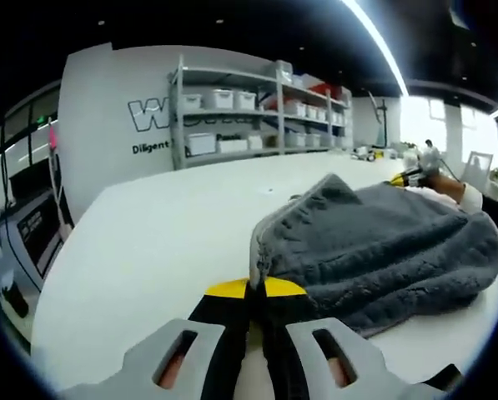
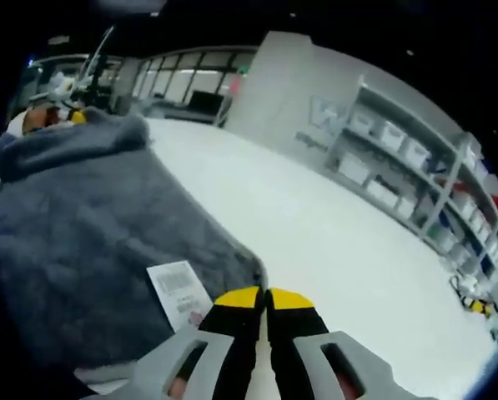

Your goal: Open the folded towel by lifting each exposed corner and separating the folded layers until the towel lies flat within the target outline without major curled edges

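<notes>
towel (image 1: pixel 382 250) corner pinched — left gripper (image 1: pixel 257 287)

plush dark grey towel (image 1: pixel 399 250) (image 2: pixel 90 242): solid, no pattern | rectangular white care label (image 2: pixel 178 293) on towel: dark print | matte white table (image 1: pixel 157 242) (image 2: pixel 332 242): plain | left gripper (image 1: pixel 257 292) and right gripper (image 2: pixel 264 302): black jaws, yellow tips, light grey bodies | pale grey metal shelving (image 1: pixel 249 108): white bins | white wall panel (image 1: pixel 115 125): dark lettering

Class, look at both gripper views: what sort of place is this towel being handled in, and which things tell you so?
Probably a lab or workshop rather than a home: a grey towel lies on a big white table, metal shelving holds rows of white storage bins, and a lettered wall stands behind.
</notes>
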{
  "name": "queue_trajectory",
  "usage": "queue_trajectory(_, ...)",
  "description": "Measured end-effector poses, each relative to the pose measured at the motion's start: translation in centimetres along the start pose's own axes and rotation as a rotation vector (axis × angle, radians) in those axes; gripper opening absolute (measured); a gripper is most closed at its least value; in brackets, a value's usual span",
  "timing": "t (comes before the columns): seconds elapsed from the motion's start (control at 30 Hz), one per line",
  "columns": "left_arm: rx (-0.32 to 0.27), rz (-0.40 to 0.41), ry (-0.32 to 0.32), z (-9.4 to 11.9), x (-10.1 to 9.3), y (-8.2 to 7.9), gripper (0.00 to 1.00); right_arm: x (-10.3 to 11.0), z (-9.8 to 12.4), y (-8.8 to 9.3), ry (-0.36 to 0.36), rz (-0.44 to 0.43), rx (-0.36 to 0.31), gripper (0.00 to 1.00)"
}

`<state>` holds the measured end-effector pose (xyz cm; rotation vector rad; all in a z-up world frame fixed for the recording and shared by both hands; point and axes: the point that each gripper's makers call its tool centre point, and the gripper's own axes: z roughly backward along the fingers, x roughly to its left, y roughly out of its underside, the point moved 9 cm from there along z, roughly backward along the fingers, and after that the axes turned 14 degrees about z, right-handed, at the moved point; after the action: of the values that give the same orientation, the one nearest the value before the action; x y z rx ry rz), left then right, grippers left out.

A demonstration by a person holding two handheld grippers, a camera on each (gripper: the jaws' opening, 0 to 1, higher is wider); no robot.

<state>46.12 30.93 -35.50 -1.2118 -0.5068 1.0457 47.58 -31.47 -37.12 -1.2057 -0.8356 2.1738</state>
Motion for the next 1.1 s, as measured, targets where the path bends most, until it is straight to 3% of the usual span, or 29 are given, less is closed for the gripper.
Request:
queue_trajectory(0.63,-0.028,0.036,-0.046,1.3,0.5,0.1,0.03,-1.0,0.8,1.2,0.030,-0.002,0.024,0.00)
queue_trajectory(0.93,-0.023,0.092,-0.079,1.9,1.3,0.3,0.03,-1.3,1.1,1.6,0.041,-0.006,0.032,0.00)
queue_trajectory(1.1,-0.006,0.064,-0.109,2.1,1.5,0.4,0.03,-1.5,1.3,2.0,0.048,-0.013,0.037,0.00)
